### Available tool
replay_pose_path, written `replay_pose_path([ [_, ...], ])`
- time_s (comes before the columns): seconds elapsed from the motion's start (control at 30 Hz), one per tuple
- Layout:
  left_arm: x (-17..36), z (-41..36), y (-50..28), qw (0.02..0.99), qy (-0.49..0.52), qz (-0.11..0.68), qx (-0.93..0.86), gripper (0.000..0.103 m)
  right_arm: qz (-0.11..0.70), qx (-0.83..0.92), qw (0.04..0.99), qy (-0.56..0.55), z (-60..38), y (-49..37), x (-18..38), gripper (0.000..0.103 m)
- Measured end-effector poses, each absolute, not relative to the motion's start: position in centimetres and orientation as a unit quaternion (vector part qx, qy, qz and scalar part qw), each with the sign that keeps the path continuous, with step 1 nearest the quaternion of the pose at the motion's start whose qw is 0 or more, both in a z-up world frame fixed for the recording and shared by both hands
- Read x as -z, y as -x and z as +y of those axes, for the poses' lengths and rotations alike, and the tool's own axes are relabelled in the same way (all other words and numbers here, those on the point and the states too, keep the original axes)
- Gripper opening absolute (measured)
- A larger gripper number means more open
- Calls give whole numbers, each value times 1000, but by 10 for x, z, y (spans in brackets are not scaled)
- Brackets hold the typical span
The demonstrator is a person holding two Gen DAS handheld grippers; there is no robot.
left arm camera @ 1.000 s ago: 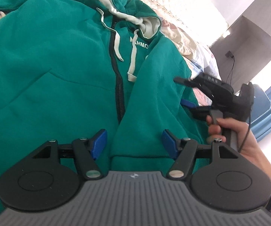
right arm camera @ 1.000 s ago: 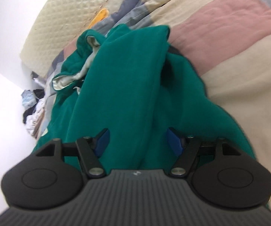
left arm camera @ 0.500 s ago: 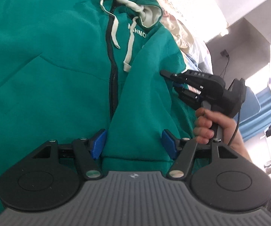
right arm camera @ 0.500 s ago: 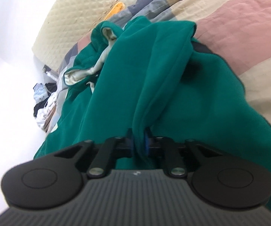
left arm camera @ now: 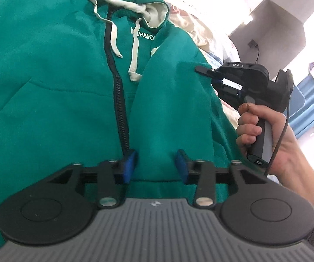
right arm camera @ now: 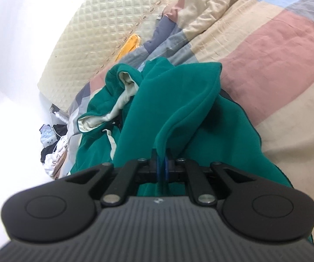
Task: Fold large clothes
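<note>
A green zip hoodie (left arm camera: 58,76) lies front up on the bed, with a black zipper (left arm camera: 118,100) and white drawstrings (left arm camera: 135,54). My left gripper (left arm camera: 156,164) is at its bottom hem, just right of the zipper. Its jaws are closing with the hem fabric between the blue pads, and a wide gap still shows. My right gripper (right arm camera: 161,166) is shut on a raised fold of the hoodie (right arm camera: 178,100). In the left wrist view that gripper (left arm camera: 209,74) pinches the garment's right edge near the shoulder, held by a hand (left arm camera: 266,135).
A patchwork bedcover (right arm camera: 277,54) in pink, cream and blue lies under the hoodie. A cream quilted headboard (right arm camera: 104,32) stands behind it, with a yellow item (right arm camera: 128,45) at its foot. Loose clothes (right arm camera: 52,144) are heaped at the far left.
The right gripper's jaws went from wide apart to shut on a fold of green fabric, which now stands up. The left gripper's pads have drawn closer together around the hem.
</note>
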State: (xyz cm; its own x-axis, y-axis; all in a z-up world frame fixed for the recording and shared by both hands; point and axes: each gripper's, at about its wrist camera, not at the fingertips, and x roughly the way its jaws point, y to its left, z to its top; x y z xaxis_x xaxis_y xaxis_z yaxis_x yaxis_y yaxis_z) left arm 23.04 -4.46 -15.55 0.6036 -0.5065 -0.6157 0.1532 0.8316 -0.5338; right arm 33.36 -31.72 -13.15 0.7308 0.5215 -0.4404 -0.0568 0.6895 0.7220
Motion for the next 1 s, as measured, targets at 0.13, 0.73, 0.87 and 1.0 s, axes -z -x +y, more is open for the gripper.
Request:
replay_pose_path([
  [0.13,151,-43,-228,876,216,391,183,14,330,-166,856,-361,-320,-331,133,8],
  [0.73,129,-22,-285,903,163,370,144,13,341,-105,874,-329,-326,-337,140,8],
  [0.87,148,-20,-290,898,165,385,130,16,349,-109,886,-284,-317,-339,144,9],
  [1.0,141,-18,-283,903,166,374,132,22,348,-105,895,-259,-310,-331,131,12],
])
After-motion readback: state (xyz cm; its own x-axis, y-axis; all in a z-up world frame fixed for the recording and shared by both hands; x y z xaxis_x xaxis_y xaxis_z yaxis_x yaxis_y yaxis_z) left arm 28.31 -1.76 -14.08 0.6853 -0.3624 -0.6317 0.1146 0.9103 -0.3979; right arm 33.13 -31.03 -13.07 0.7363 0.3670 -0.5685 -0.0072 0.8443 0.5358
